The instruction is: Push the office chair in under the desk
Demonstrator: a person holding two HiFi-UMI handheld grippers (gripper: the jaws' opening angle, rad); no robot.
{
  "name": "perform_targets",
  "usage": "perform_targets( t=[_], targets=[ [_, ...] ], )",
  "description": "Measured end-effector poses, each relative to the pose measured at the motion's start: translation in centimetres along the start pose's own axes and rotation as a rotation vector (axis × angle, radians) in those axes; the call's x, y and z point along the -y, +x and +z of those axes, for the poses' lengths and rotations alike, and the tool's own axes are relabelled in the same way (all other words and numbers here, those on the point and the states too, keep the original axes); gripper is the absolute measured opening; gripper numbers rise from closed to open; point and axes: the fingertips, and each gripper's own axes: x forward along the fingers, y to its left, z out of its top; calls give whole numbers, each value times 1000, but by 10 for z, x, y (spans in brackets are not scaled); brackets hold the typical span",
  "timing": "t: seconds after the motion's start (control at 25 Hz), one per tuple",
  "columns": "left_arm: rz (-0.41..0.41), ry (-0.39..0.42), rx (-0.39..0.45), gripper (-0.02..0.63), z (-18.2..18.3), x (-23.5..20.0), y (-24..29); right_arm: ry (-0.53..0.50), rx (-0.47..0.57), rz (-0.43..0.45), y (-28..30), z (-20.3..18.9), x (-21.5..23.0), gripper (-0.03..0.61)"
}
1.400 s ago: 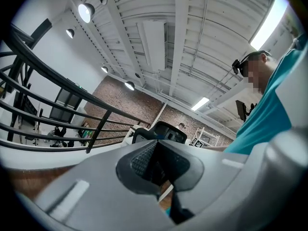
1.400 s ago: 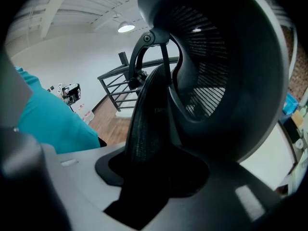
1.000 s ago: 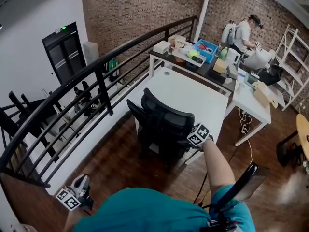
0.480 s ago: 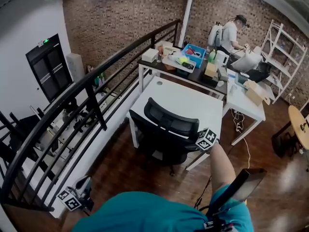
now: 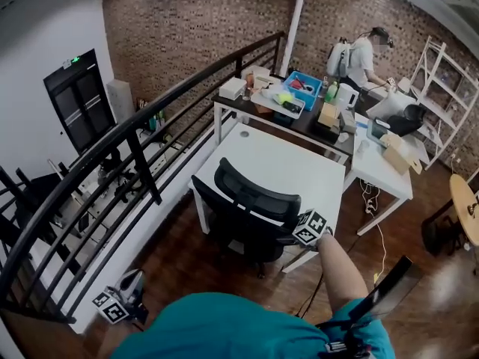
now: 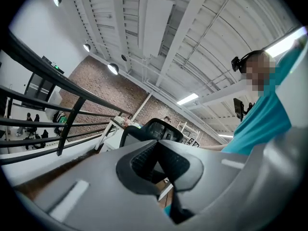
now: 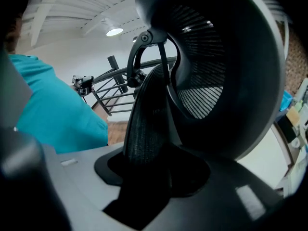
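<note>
Wooden floor (image 5: 196, 254), head view, office chair (image 5: 253, 204) backrest covers right claw (image 5: 301, 232) tips

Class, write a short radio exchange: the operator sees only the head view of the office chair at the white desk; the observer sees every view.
Operator: Is the left gripper carrying anything?
Observer: No. Its own view shows the fingers closed together, with nothing between them.
Operator: How does the right gripper meet the office chair?
Observer: One textured finger stands right beside the mesh backrest. The other is lost in shadow, so I can't confirm a grip.
</note>
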Motion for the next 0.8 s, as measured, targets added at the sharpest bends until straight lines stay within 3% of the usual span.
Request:
perform_targets(
  t=[0.2,0.36,0.48,0.56,0.68,0.8],
  targets=[
    [13,-8,3,25,-13,16,33,-186,57,-163,-4,22,-4,193],
    [34,18,-5,25,-28,32,66,-204,233,-149,-34,39,-4,279],
    [65,40,-13,25,-45,46,75,-262,370,-135,-80,56,-16,279],
    [100,45,-10,25,-57,51,74,-325,507,-95,-112,80,-34,277],
    [154,38,-1,25,-81,51,67,-386,730,38,-146,114,-69,215],
    [189,37,5,25,-104,56,56,-358,871,195,-161,136,-107,163]
  ],
)
